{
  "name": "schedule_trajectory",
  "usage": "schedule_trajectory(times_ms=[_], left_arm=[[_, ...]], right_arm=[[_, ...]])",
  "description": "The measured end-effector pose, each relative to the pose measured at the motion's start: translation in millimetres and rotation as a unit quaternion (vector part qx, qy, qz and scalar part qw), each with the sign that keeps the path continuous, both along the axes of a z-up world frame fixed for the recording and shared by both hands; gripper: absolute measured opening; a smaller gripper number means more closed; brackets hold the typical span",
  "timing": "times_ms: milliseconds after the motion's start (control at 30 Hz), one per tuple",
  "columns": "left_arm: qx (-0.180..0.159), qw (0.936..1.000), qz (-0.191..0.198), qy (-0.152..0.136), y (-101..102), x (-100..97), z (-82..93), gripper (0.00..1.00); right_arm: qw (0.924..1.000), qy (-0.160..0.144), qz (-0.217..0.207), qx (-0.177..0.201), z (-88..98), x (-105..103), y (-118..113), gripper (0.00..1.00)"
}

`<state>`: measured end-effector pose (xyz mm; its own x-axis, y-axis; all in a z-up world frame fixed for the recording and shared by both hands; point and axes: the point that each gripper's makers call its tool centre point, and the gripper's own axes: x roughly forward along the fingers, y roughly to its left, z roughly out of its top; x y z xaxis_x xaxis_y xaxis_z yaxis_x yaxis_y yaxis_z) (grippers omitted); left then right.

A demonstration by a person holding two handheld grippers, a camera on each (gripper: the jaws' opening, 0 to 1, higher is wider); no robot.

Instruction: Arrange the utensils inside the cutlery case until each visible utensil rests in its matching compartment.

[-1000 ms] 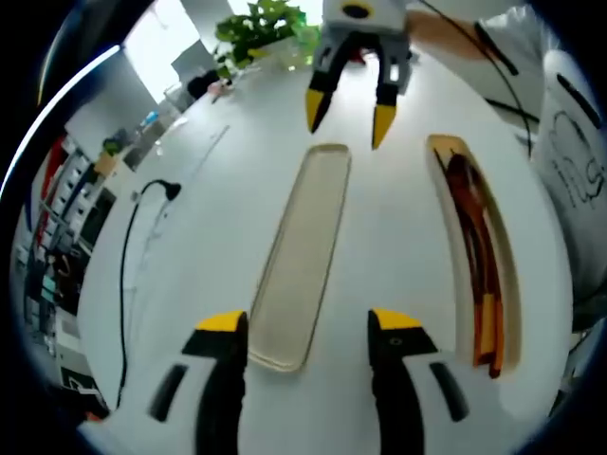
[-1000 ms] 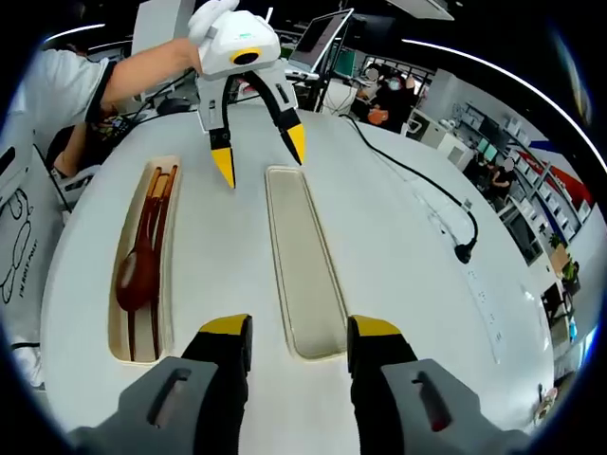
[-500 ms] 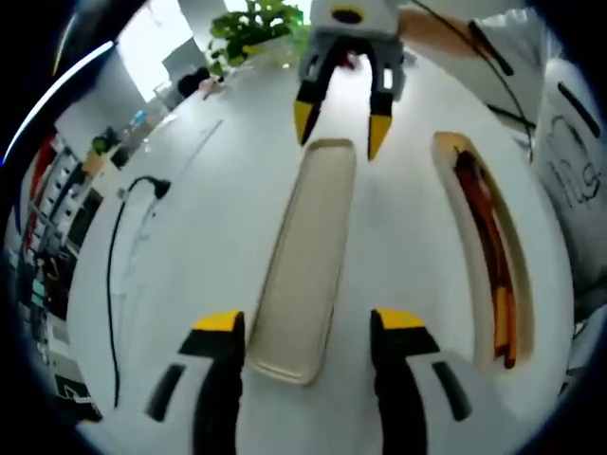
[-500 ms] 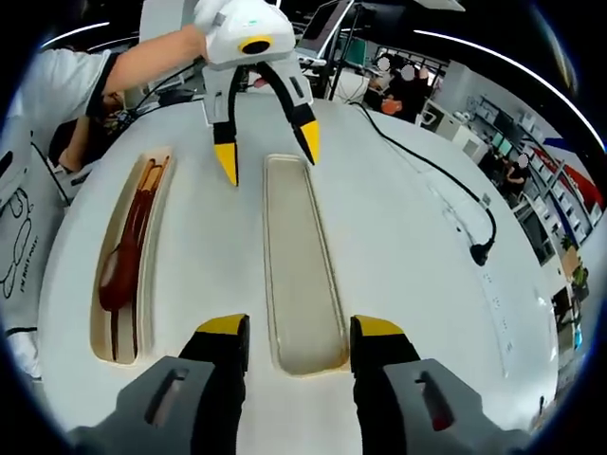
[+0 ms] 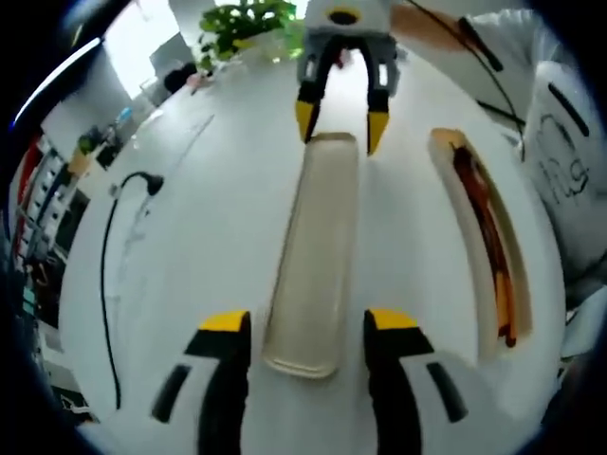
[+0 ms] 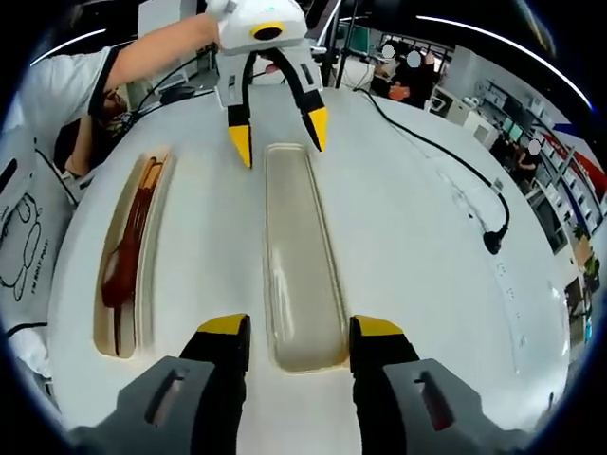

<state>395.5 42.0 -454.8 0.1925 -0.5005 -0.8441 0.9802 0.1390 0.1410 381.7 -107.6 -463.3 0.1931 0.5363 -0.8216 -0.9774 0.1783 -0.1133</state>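
On the white table [image 6: 408, 237] two long cream trays lie side by side, apart from each other; the empty lid tray [image 6: 296, 261] lies in the middle, and the cutlery case [image 6: 126, 256] lies nearer the table edge beside the person, holding a dark red spoon [image 6: 121, 263] and chopsticks [image 6: 142, 213] together; the left gripper [image 5: 308, 327] stands with jaws apart at one end of the empty tray, not touching it; the right gripper [image 6: 294, 332] stands likewise, jaws apart, at the opposite end; a black cable [image 6: 446, 166] lies toward the far table edge.
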Motion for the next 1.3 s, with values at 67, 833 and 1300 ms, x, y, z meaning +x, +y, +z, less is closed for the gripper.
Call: schedule_trajectory(times_ms=[67,833,1300], left_arm=[[0.009,0.9999,-0.008,0.004,-7.8,-9.7,-5.7,0.51],[0.07,0.9942,-0.008,0.081,-5.7,-4.9,-16.3,0.51],[0.115,0.9894,-0.019,0.086,-7.5,-6.1,-17.0,0.51]], right_arm=[[1.0,-0.002,0.004,-0.006,-1.3,1.1,-1.8,0.45],[0.9965,0.061,0.022,-0.053,-6.8,2.5,0.7,0.42],[0.9955,0.063,0.024,-0.067,-6.8,2.8,3.4,0.43]])
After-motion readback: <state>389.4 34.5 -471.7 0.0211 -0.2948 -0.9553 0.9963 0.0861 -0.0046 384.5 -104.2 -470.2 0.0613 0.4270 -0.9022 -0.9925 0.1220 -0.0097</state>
